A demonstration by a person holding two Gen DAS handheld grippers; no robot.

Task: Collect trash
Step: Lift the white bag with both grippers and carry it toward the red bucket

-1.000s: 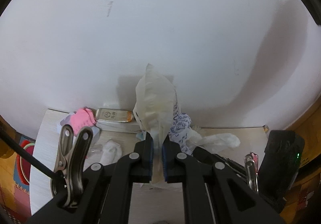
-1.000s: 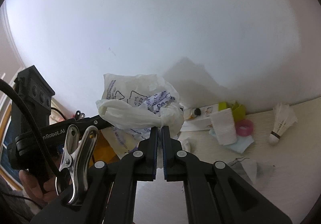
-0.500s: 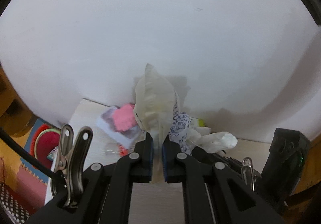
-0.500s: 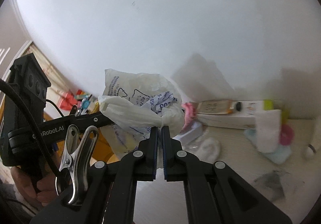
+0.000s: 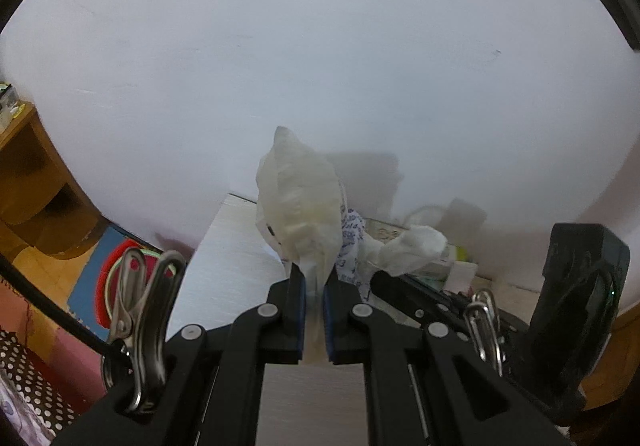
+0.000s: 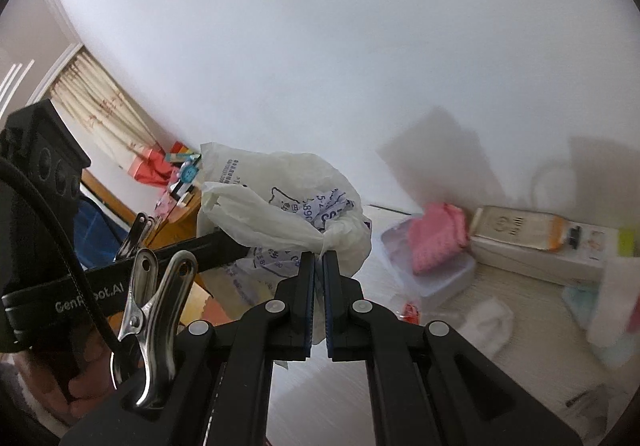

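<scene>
Left tongs [image 5: 314, 278] pinch a white plastic bag [image 5: 298, 206] above the table [image 5: 228, 266].

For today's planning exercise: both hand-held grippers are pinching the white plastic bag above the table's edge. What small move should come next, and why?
Probably draw the two grips apart to spread the bag's mouth. The left hand-held gripper and the right hand-held gripper each clamp a bunched part of the plastic bag, so its opening looks closed, while the crumpled tissue lies loose on the table.
</scene>
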